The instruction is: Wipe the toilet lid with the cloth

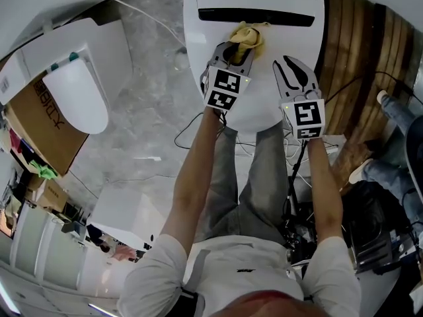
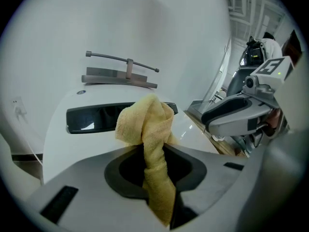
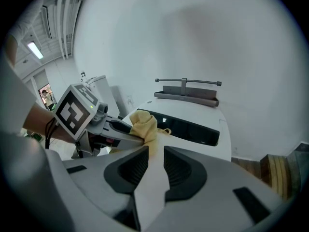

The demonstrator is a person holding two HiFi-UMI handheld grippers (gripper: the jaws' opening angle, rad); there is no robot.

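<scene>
The wiping step is in hand, seemingly at its start. The yellow cloth (image 1: 246, 38) is being gripped by the left claw (image 1: 236, 50), whose jaws are clamped on a twisted strand of it, while the bunched remainder is sticking out beyond the tips. The cloth is being held at the far part of the white toilet lid (image 1: 261, 107), on the near side of the dark slot (image 1: 254, 16) that runs across the far end. It appears to be touching the lid, though it cannot be told how firmly it is being pressed. The right claw (image 1: 295, 71) is being held just right of the left one, over the right part of the lid. Its jaws are a little apart with nothing between them, and only white lid is showing through the gap.

Judging by where the cloth is lying, most of the lid, the near and right parts above all, is waiting to be wiped. The next move calls for the bunch to be pressed down and drawn toward the near edge in overlapping strokes, since only a small patch is being covered at once. As only a thin strand is being clamped, a hard drag could pull the cloth loose. The right claw is likely to need moving out of the stroke's path.
</scene>
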